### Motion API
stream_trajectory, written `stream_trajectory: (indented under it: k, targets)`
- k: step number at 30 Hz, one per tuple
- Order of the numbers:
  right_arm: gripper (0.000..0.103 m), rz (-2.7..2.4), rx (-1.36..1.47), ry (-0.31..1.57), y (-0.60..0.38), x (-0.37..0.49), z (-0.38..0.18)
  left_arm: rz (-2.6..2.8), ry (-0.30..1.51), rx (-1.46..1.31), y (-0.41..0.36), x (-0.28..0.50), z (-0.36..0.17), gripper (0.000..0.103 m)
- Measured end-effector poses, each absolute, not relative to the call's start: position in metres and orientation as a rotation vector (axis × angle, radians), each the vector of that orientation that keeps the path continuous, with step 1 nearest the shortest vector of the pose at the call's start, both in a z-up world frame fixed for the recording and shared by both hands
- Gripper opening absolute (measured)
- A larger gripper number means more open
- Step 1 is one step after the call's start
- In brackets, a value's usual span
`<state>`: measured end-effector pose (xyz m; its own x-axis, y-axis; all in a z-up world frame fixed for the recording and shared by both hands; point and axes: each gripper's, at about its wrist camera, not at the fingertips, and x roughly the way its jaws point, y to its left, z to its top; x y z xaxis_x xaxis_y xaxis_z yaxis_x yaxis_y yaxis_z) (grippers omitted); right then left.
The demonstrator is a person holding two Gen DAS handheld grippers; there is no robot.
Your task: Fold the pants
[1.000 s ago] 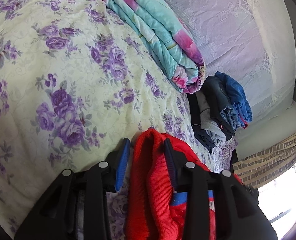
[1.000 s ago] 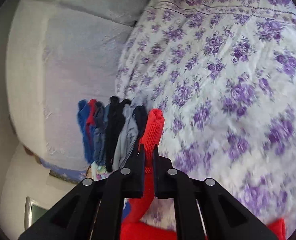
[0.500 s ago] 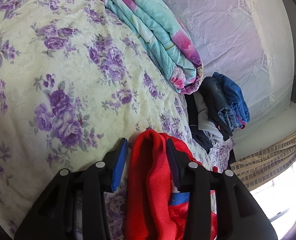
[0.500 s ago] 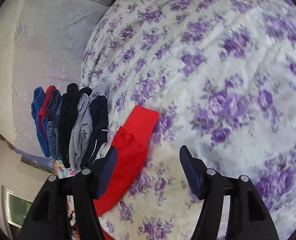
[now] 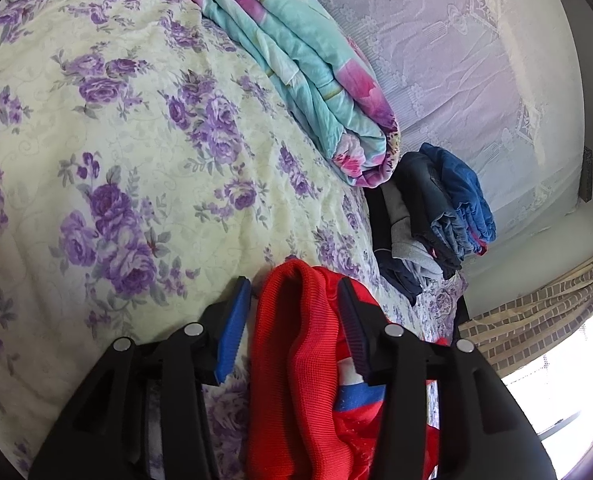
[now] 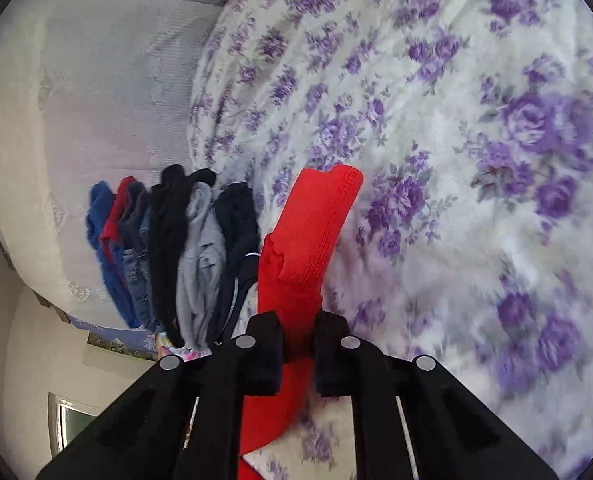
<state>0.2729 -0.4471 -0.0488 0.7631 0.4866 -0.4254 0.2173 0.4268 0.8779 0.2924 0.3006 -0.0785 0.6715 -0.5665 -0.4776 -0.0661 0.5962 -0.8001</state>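
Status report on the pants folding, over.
Left gripper opening, red pants between its fingers. Right gripper shut on red pants. Stack of folded clothes close beside; nothing blocking.

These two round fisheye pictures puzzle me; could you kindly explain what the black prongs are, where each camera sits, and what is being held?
There is no robot here: a person carries a two-finger gripper in each hand, and a wide-angle camera on each looks forward along its fingers. The black prongs at the bottom of each picture are those fingers.

In the left-hand camera's picture, the left gripper has the red pants between its blue pads; its jaws are opening, and a gap shows beside the left pad.

In the right-hand camera's picture, the right gripper is shut on another part of the red pants.

Everything lies on a bed with a purple-flowered bedspread. A stack of folded clothes sits near the bed's edge, and a folded turquoise quilt lies next to it.
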Motion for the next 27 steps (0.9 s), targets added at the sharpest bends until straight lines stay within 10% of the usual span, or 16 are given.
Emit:
stream_trajectory:
  k: [9,15,17,27]
  targets:
    - [0.011,0.08,1.303,0.756,-0.443,0.13,-0.033,-0.331,0.795,-0.89,0.299,0.29,-0.075,0.051]
    - [0.014,0.038,1.463,0.749,-0.473,0.253,-0.054,-0.341,0.794,-0.872,0.295,0.291,-0.074,0.056]
    - [0.055,0.048,1.464,0.716,-0.482,0.304,-0.048,-0.346,0.787,-0.884,0.297,0.29,-0.074,0.056]
    - [0.068,0.011,0.934,0.844,-0.481,0.3,-0.028,-0.362,0.798,-0.842,0.29,0.29,-0.07,0.065]
